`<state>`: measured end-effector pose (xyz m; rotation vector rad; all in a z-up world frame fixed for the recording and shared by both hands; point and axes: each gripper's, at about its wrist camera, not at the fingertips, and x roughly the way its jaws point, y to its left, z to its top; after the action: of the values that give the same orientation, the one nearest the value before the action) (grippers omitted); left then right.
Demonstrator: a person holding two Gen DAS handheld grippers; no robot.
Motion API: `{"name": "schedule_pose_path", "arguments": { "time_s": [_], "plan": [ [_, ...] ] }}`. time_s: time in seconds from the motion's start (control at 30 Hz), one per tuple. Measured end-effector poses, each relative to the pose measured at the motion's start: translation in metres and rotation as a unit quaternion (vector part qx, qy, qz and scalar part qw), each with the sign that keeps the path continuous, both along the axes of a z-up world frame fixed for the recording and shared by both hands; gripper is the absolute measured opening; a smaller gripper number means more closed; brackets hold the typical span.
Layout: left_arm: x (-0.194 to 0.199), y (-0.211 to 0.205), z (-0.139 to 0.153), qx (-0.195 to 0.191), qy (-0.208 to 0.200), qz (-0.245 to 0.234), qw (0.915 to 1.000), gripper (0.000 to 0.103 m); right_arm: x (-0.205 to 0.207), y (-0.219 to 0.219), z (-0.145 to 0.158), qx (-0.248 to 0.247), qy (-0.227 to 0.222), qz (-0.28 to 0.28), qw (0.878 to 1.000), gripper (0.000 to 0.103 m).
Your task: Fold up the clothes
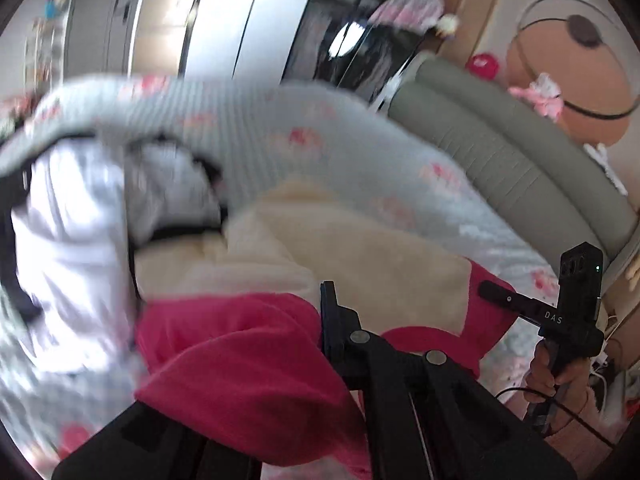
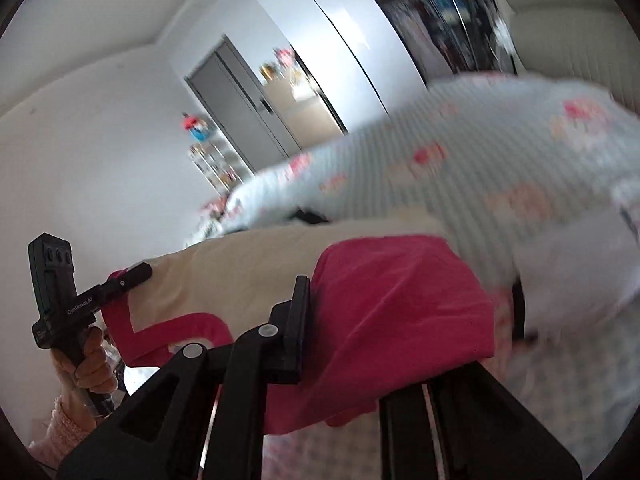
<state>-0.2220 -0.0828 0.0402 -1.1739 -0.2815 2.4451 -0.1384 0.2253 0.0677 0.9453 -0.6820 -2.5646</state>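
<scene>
Folding barely starting: 2 grippers, left gripper (image 2: 132, 274) and right gripper (image 1: 494, 290), jaws gripping pink-and-cream garment (image 1: 248, 364) above bed (image 1: 360, 140), white clothes (image 1: 72, 224) waiting at 9 o'clock.

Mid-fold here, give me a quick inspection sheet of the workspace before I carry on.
Surface: light-blue striped floral bedsheet, blurred.
Job's things: pink and cream fabric garment, lifted and stretched between both grippers.
Clutter: white garment with black trim lies on the sheet beside it.
Grippers: left gripper looks closed on the pink part; right gripper likewise, with cloth draped over one finger.
Cables: thin black cable trails below the right gripper's handle, apart from the garment.
Surroundings: grey wardrobe doors; grey-green padded headboard.
</scene>
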Motion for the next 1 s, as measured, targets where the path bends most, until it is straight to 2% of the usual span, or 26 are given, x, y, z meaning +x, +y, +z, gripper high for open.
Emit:
{"name": "schedule_pose_path", "arguments": {
  "time_s": [0.03,0.07,0.1,0.17,0.23,0.3,0.33,0.4,0.43,0.47,0.53,0.57,0.67,0.7,0.77,0.8,0.87,0.93,1.0],
  "plan": [
    [0.008,-0.002,-0.047,0.007,-0.051,0.006,0.9987,0.004,0.005,0.001,-0.043,-0.002,-0.047,-0.006,0.999,0.013],
    [0.017,-0.004,-0.081,0.014,-0.084,0.013,0.9963,0.004,0.012,0.002,-0.077,-0.007,-0.083,-0.012,0.996,0.013],
    [0.024,-0.003,-0.103,0.016,-0.108,0.022,0.9937,0.004,0.018,0.005,-0.105,-0.015,-0.112,-0.012,0.994,0.013],
    [0.040,-0.006,-0.142,0.024,-0.152,0.044,0.9871,0.005,0.030,0.006,-0.139,-0.024,-0.152,-0.006,0.988,0.013],
    [0.053,-0.011,-0.166,0.028,-0.175,0.075,0.9813,0.009,0.038,0.007,-0.164,-0.021,-0.180,0.000,0.983,0.015],
    [0.066,-0.016,-0.175,0.053,-0.184,0.090,0.9773,0.020,0.043,0.005,-0.177,-0.012,-0.196,0.013,0.980,0.038],
    [0.073,-0.017,-0.179,0.068,-0.187,0.096,0.9755,0.023,0.046,0.002,-0.183,-0.009,-0.204,0.022,0.979,0.041],
    [0.080,-0.020,-0.172,0.077,-0.178,0.103,0.9757,0.022,0.048,-0.005,-0.199,-0.016,-0.210,0.039,0.977,0.043],
    [0.081,-0.020,-0.170,0.074,-0.174,0.111,0.9758,0.014,0.048,-0.008,-0.206,-0.005,-0.211,0.044,0.977,0.043],
    [0.082,-0.020,-0.169,0.071,-0.170,0.118,0.9759,0.007,0.048,-0.013,-0.211,0.017,-0.211,0.046,0.976,0.036],
    [0.085,-0.023,-0.149,0.083,-0.140,0.121,0.9793,0.004,0.050,-0.012,-0.200,0.017,-0.197,0.046,0.979,0.020],
    [0.088,-0.025,-0.136,0.093,-0.125,0.118,0.9808,0.004,0.051,-0.011,-0.195,0.017,-0.190,0.045,0.981,0.005],
    [0.098,-0.025,-0.105,0.103,-0.088,0.099,0.9858,0.004,0.060,-0.009,-0.161,0.025,-0.141,0.049,0.988,0.004],
    [0.101,-0.023,-0.100,0.092,-0.078,0.090,0.9886,0.004,0.064,-0.008,-0.147,0.029,-0.120,0.051,0.991,0.004],
    [0.104,-0.020,-0.107,0.063,-0.088,0.086,0.9904,0.004,0.073,-0.008,-0.131,0.050,-0.100,0.053,0.992,0.004],
    [0.105,-0.021,-0.120,0.067,-0.106,0.087,0.9883,0.004,0.072,-0.009,-0.138,0.065,-0.112,0.052,0.990,0.004],
    [0.108,-0.026,-0.149,0.101,-0.154,0.103,0.9775,0.007,0.072,-0.010,-0.151,0.095,-0.137,0.051,0.985,0.005],
    [0.116,-0.028,-0.180,0.135,-0.198,0.120,0.9634,0.014,0.061,-0.016,-0.181,0.093,-0.196,0.059,0.974,0.010],
    [0.123,-0.023,-0.189,0.146,-0.193,0.124,0.9624,0.019,0.062,-0.010,-0.203,0.014,-0.218,0.073,0.973,0.018]
  ]
}}
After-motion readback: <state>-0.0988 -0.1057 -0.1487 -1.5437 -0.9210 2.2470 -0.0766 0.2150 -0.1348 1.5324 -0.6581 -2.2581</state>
